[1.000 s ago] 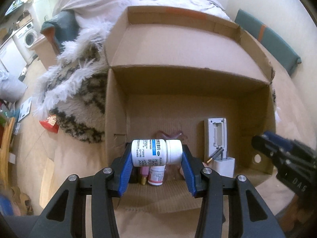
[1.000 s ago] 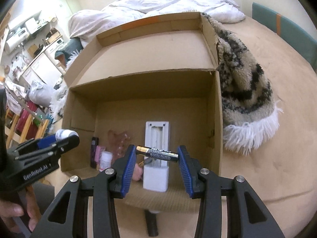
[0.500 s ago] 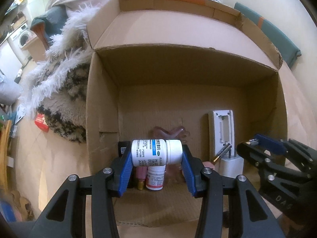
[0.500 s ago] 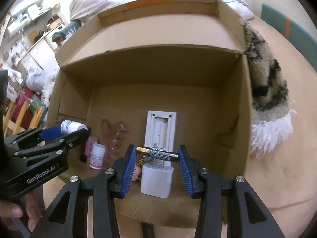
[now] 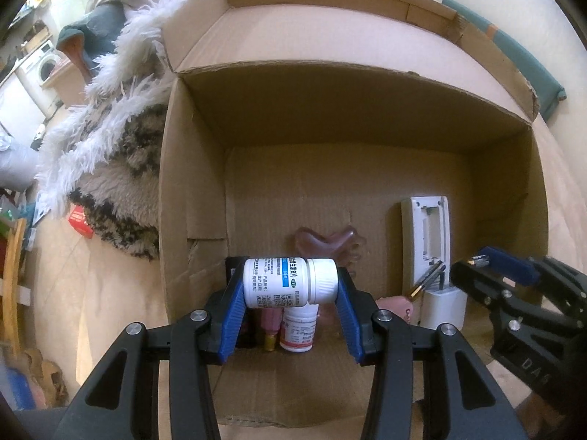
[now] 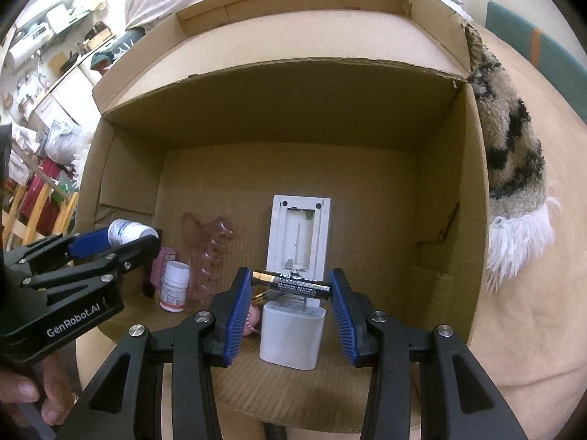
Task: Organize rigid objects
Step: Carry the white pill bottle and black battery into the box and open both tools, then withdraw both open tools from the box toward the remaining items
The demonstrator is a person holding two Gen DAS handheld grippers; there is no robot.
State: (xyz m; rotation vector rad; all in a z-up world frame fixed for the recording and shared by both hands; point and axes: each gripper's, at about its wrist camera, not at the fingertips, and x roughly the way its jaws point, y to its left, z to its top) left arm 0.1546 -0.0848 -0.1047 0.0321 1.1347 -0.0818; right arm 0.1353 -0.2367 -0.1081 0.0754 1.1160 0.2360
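Δ: both grippers advanced, box (image 5: 190, 190) mouth looms nearer | left gripper (image 5: 290, 289) clenched on pill bottle (image 5: 290, 282) at 6 o'clock | right gripper (image 6: 291, 286) clamps battery (image 6: 291, 284) above charger (image 6: 291, 333) | open floor toward 12 o'clock, walls at 3 and 9.

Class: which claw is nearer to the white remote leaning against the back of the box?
Right. The right claw, shut on a battery, sits directly in front of the white remote. The left claw, holding a pill bottle, is off to the remote's left.
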